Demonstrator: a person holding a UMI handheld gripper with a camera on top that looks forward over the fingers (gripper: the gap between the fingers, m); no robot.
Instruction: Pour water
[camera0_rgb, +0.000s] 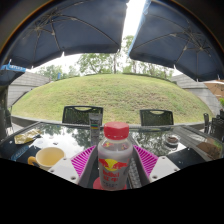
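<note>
Standing upright between the 2 pink pads (88, 158) of the claw (116, 165) is a bottle (115, 160) with a red cap, pressed on both sides. Left of it, a yellow cup (46, 157) rests on the glass bench (40, 140), with 2 dark chairs (81, 115) beyond.

The setting was an outdoor patio or garden terrace. Two dark parasols (80, 25) spread overhead, well above the gripper, with bright sky between them. A glass-topped table (45, 140) lay under and around the fingers, and two dark chairs (82, 115) stood at its far side. Beyond them rose a grassy mound (110, 95), backed by trees (100, 62) and a building (25, 85) off to the left.
</note>
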